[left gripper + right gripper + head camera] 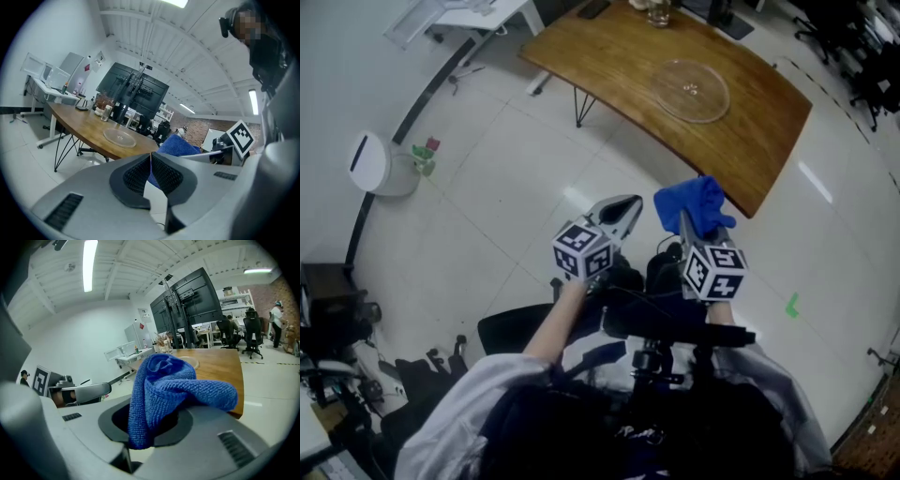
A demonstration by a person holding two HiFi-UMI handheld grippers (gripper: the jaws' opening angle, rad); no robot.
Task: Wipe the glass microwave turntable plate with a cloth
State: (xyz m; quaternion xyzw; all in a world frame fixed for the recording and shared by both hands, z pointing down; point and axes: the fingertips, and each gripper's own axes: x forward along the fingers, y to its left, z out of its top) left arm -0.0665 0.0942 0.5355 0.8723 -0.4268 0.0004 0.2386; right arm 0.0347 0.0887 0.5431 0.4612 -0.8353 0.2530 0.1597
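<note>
Right gripper (153, 426) pinches blue cloth (171, 380), left gripper (151, 165) pressed together; plate (690, 90) lies on wooden table (755, 141), well apart.

Clear glass plate (690, 90) lies flat on wooden table (600, 58); bunched blue cloth (694, 202) pinched in right gripper (704, 226).

The cloth (694, 202) is bright blue. The plate (690, 90) is clear glass, on a brown wood-grain table (759, 150). The left gripper (619, 214) and right gripper (689, 225) are grey with black ribbed pads (136, 176). Their cubes (581, 249) bear black-and-white squares. The floor (516, 187) is white tile.
</note>
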